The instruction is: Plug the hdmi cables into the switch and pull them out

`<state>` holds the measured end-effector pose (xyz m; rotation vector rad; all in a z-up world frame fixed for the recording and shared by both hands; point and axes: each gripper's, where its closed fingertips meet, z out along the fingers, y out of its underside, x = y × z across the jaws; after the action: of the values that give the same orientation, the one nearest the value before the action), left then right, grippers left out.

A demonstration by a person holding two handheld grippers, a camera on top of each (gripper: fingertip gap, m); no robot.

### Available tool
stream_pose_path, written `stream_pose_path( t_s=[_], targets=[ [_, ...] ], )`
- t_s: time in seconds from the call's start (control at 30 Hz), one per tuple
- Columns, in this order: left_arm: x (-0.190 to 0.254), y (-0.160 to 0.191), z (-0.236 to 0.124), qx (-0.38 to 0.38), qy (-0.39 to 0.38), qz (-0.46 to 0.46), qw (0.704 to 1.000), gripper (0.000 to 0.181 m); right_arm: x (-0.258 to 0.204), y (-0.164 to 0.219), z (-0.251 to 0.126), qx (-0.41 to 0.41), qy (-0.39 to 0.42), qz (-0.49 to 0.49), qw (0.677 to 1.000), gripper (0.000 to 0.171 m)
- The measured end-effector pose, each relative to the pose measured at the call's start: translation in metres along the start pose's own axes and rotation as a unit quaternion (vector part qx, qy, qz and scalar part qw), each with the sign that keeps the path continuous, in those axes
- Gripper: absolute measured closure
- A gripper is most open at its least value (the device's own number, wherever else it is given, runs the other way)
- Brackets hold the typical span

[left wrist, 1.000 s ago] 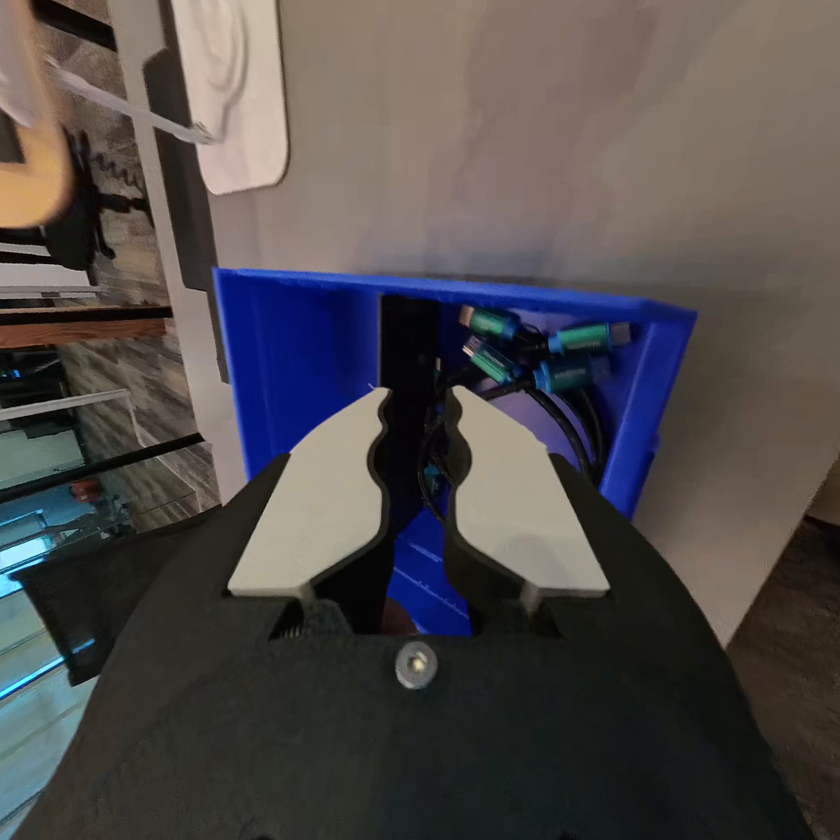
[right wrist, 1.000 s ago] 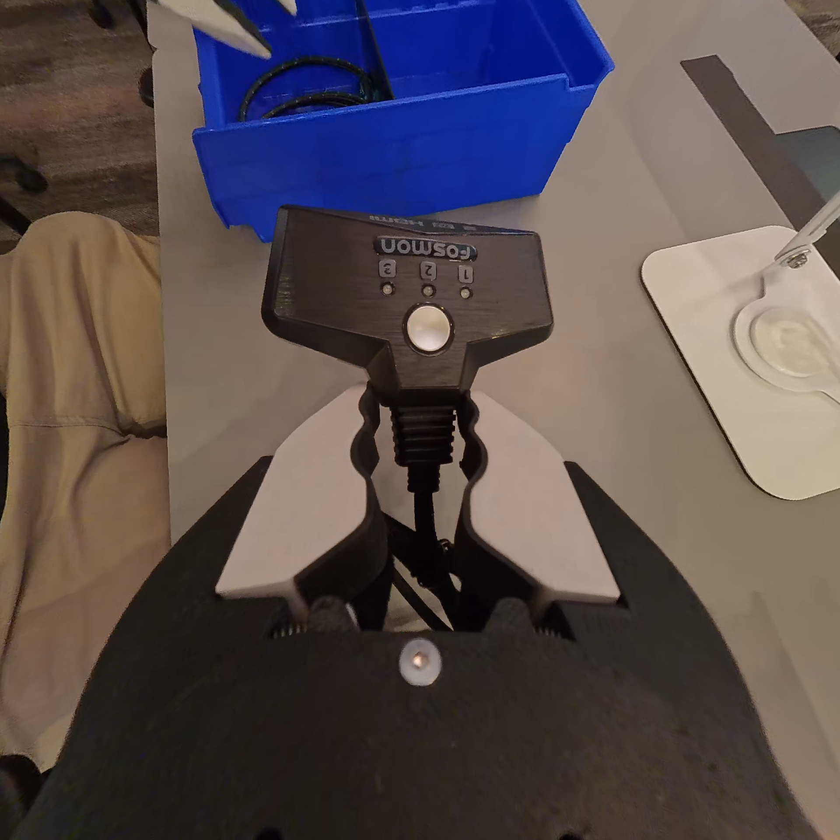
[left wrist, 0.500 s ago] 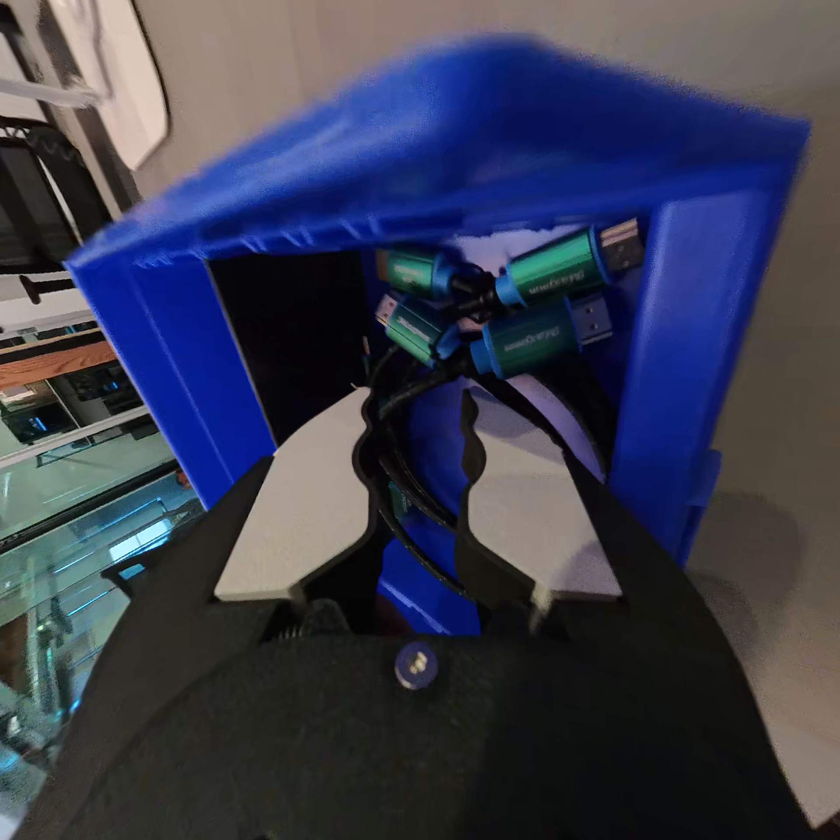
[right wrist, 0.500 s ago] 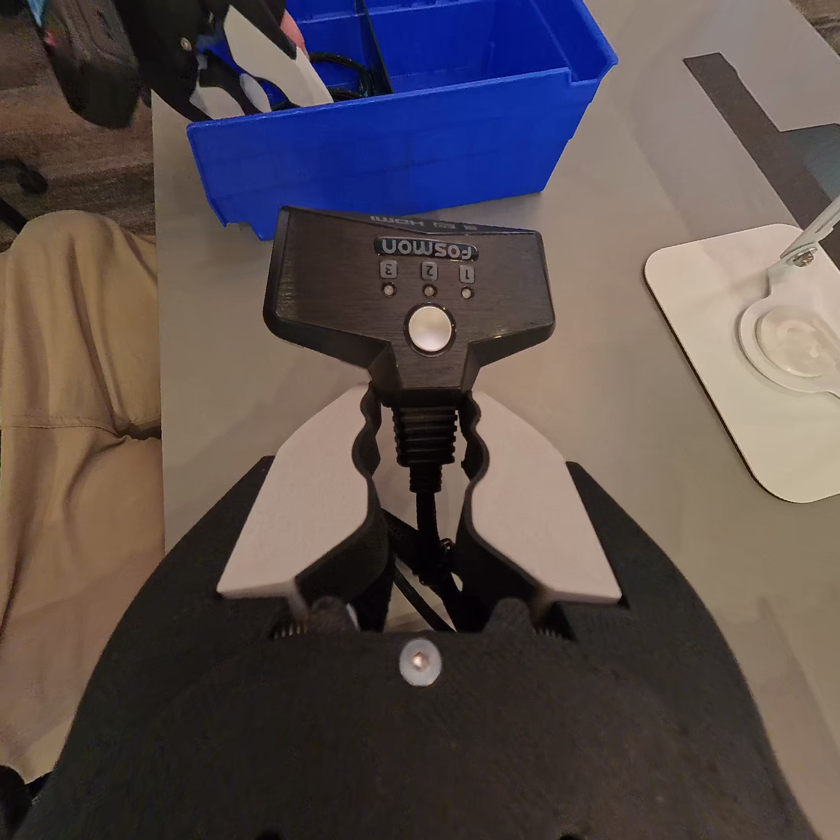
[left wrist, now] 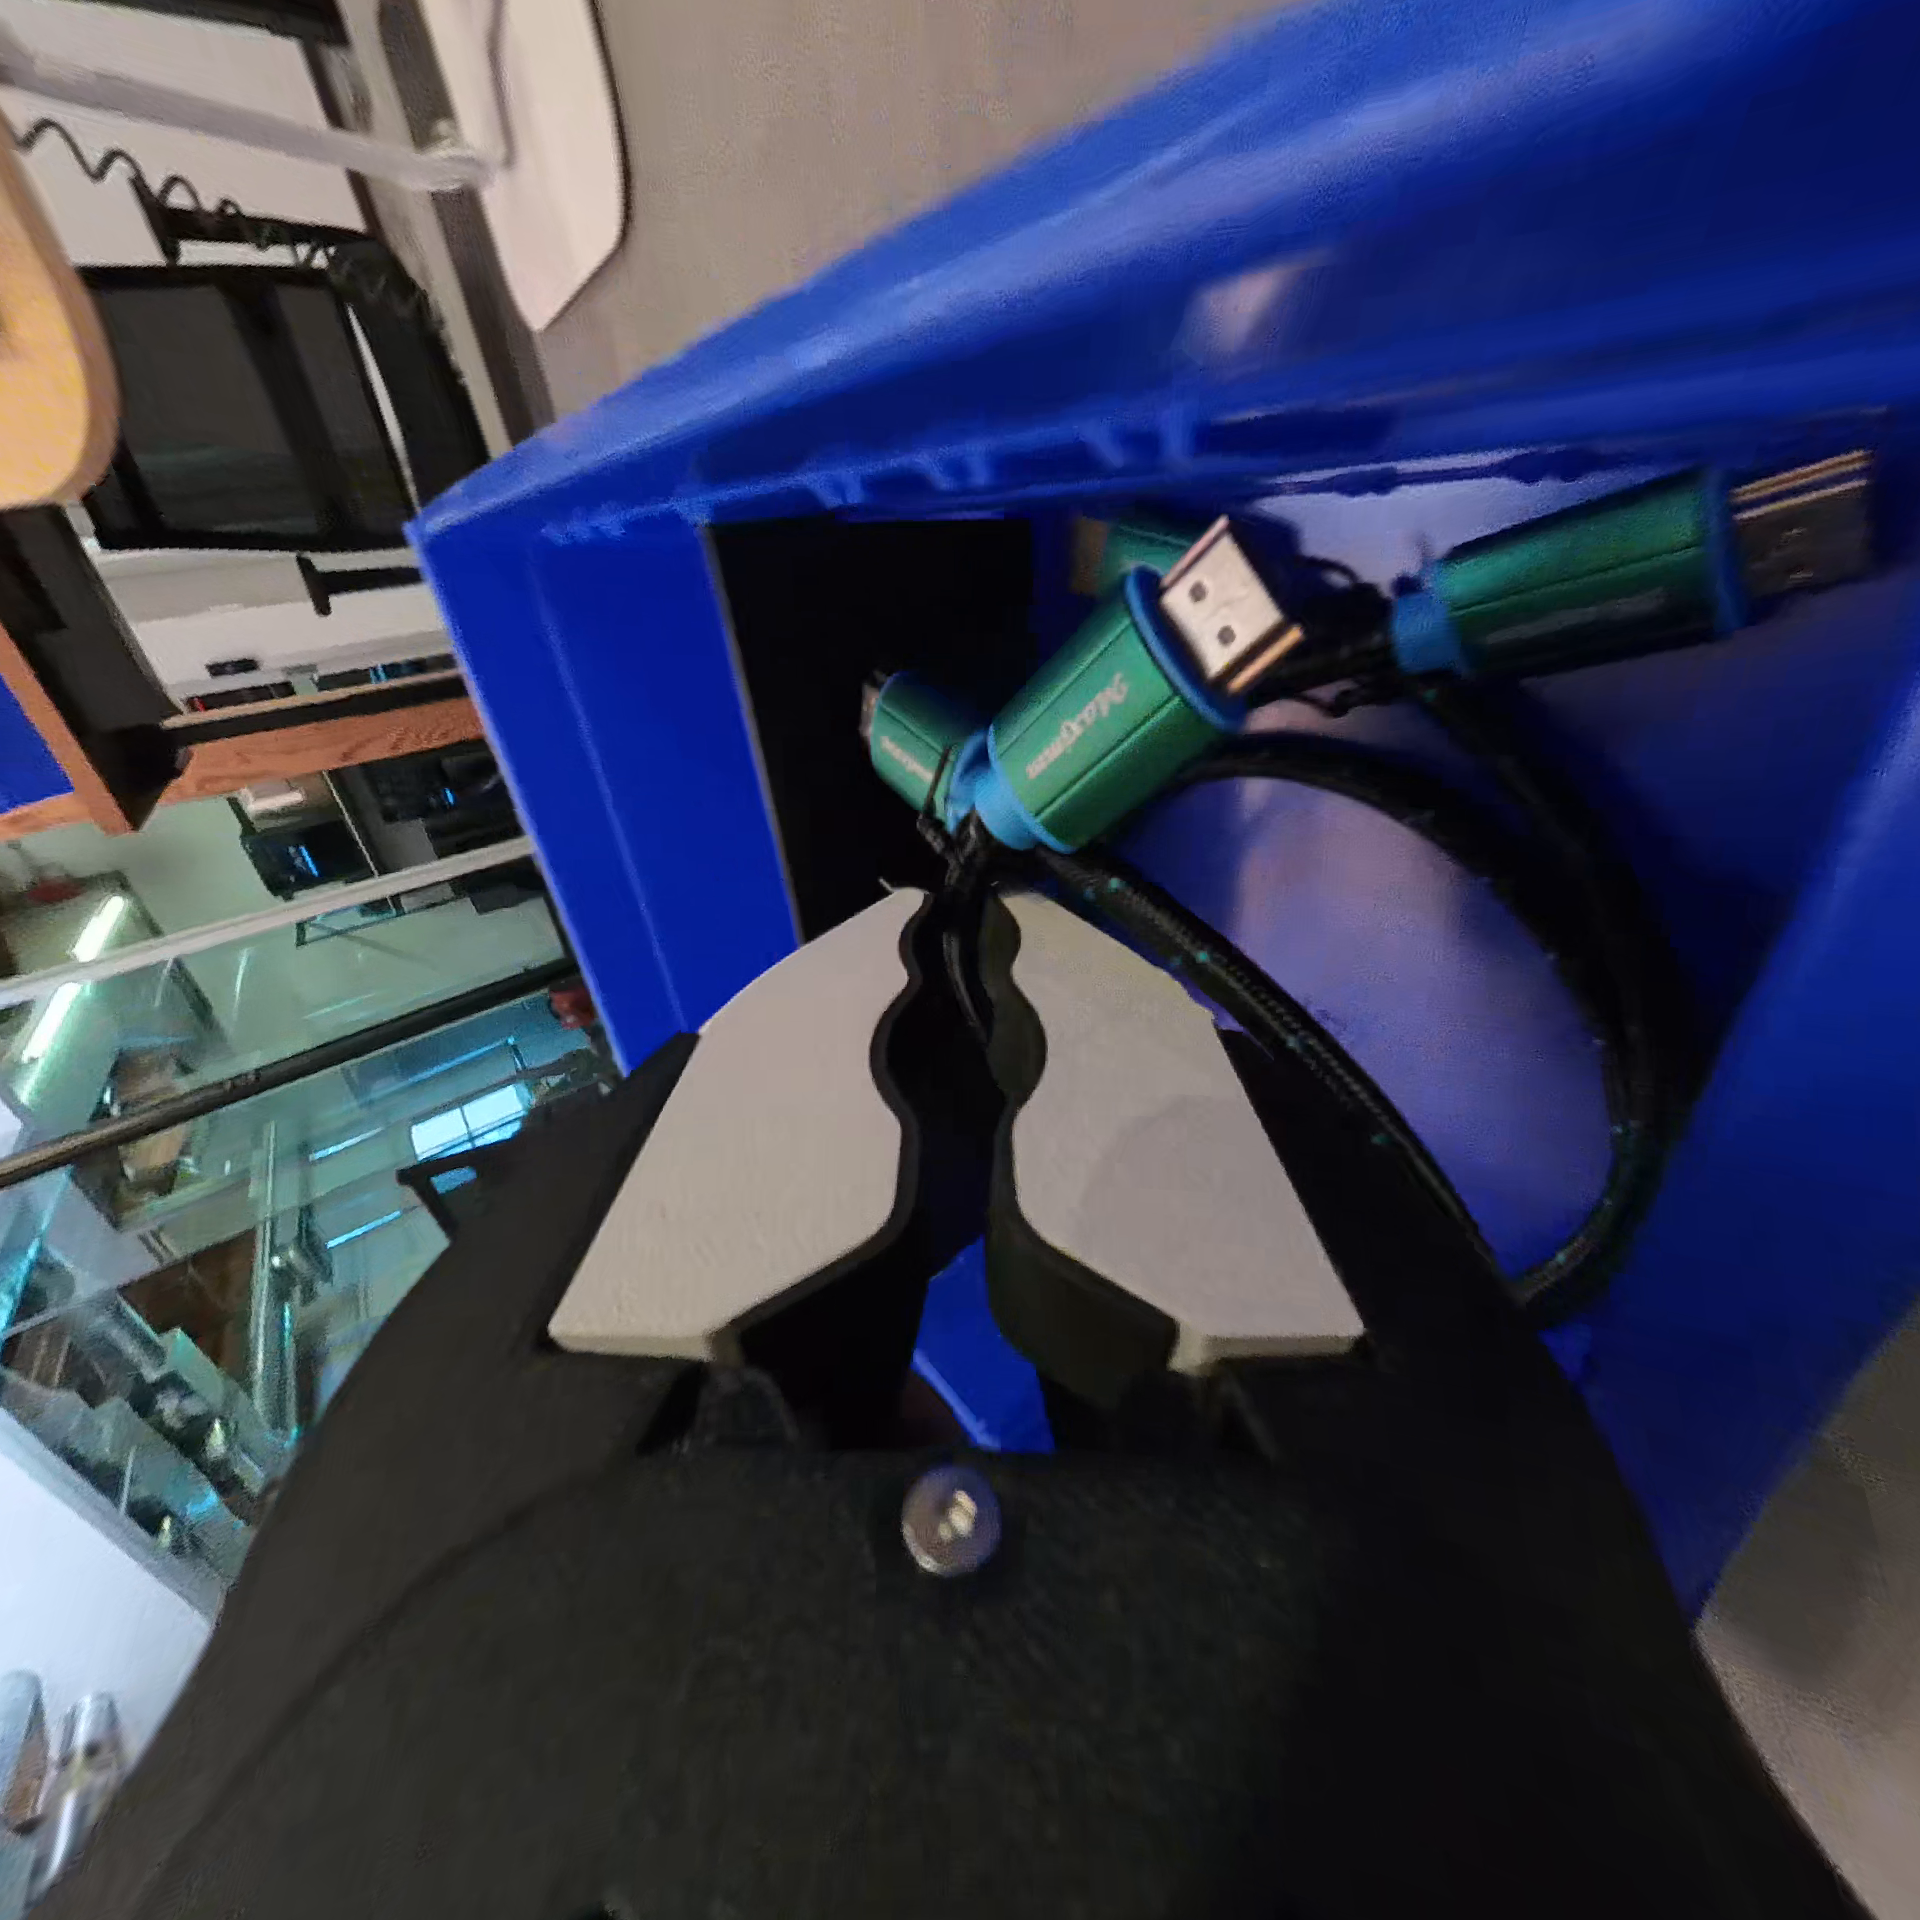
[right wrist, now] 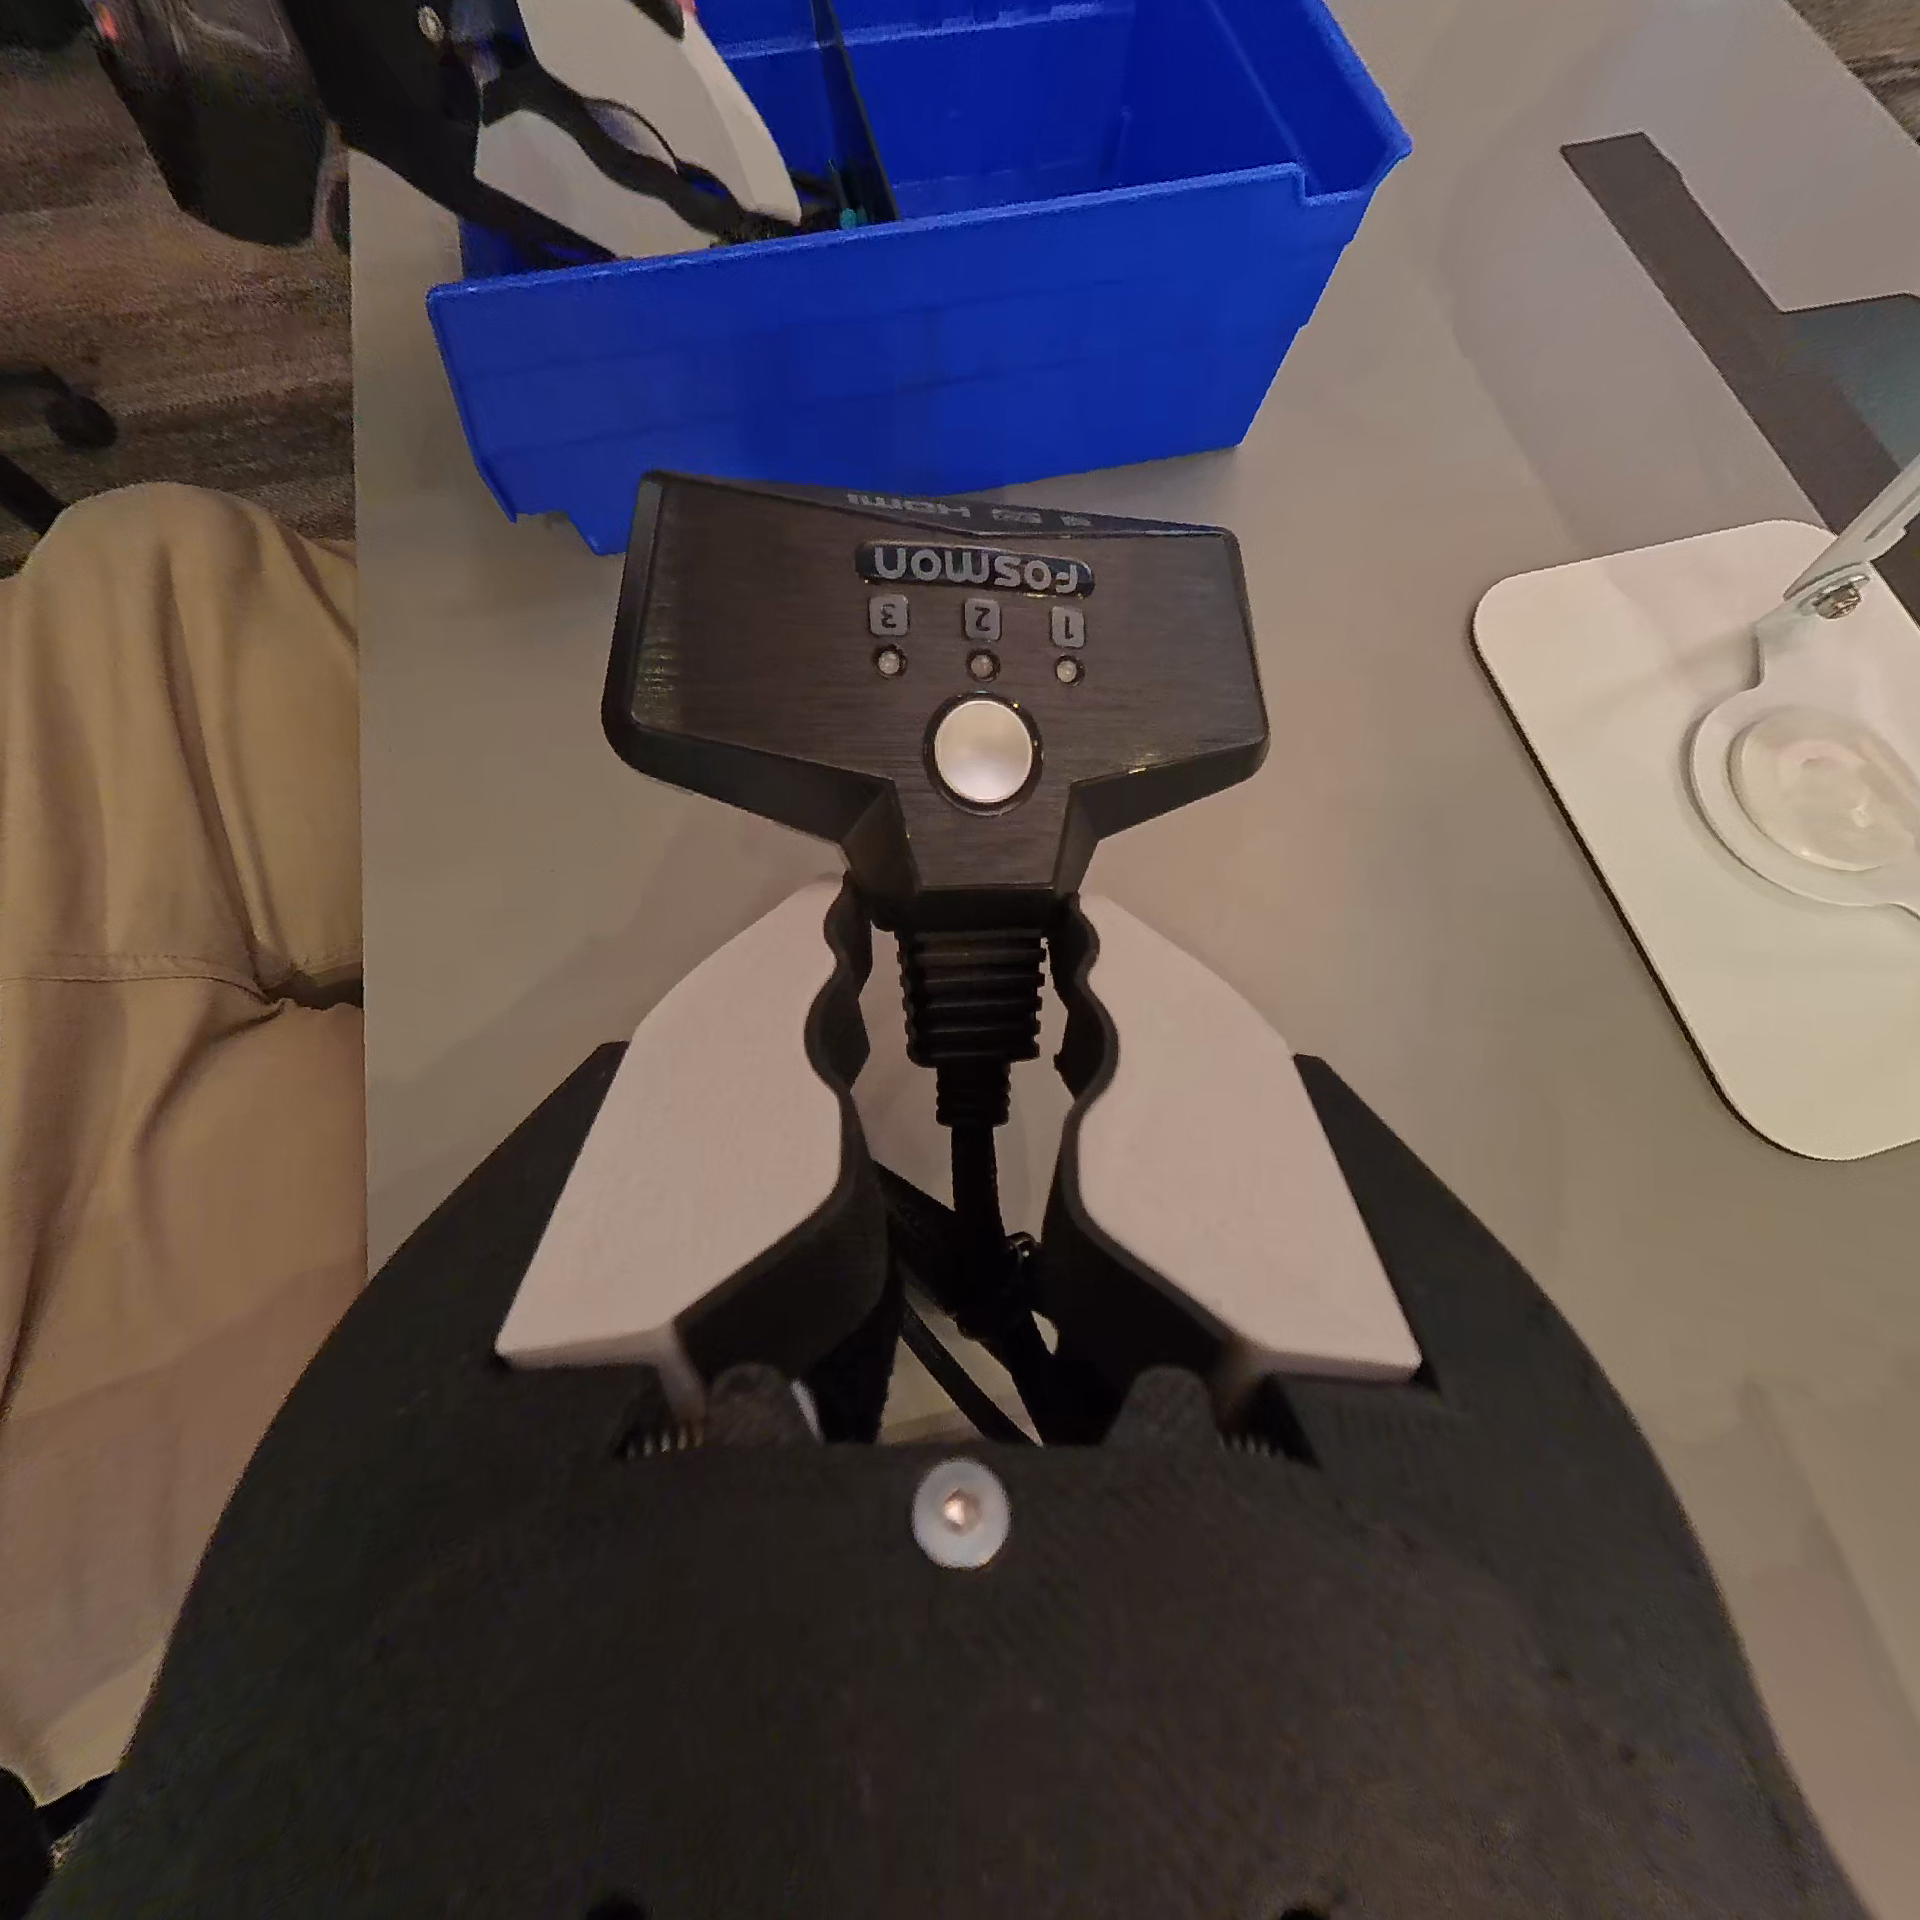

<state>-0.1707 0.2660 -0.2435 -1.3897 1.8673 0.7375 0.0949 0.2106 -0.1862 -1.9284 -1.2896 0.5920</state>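
Lettering is carried by two things, and none of it is repeated: a raised brand badge and three numbered tags, each above a small indicator light, are seen upside down on the black switch, and pale script runs along the green shell of the nearest hdmi plug.

The switch lies on the grey counter, just near of the blue bin, with a round silver button at its narrow end. The right gripper is seen with its jaws closed partway on the ribbed black strain relief where the switch's own cable leaves the body; both white fingers press against the ribs.

Inside the bin, at its left end, the left gripper is seen with its jaws nearly shut, clamped on a thin black braided cable just below the plug. Whether the plug itself is touched cannot be told. Three more green plugs with blue collars are partly visible behind, one lying to the right; the cable coils along the bin's wall. A black divider stands in the bin beside the plugs.

A white pad lies on the counter at the far right, and tan cloth is seen beyond the counter's left edge.
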Motion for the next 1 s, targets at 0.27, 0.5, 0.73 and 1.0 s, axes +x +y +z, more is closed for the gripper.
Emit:
stream_pose_path(
  t_s=[0.27, 0.5, 0.73, 1.0],
  targets=[
    [-0.047, 0.007, -0.027, -0.029, -0.067, -0.065, 0.995, 0.175, 0.000, -0.004, -0.002, 0.014, 0.003, -0.006, 1.000, 0.138],
    [-0.081, -0.049, -0.057, -0.007, -0.093, -0.125, 0.988, 0.174, -0.003, -0.007, -0.009, 0.037, -0.008, -0.023, 0.999, 0.138],
    [-0.075, -0.121, -0.054, 0.003, -0.060, -0.131, 0.990, 0.174, -0.005, -0.010, -0.023, 0.060, -0.021, -0.030, 0.998, 0.138],
    [-0.068, -0.157, -0.036, -0.027, -0.052, -0.127, 0.990, 0.175, 0.004, -0.005, -0.034, 0.064, -0.006, -0.019, 0.998, 0.138]
  ],
)
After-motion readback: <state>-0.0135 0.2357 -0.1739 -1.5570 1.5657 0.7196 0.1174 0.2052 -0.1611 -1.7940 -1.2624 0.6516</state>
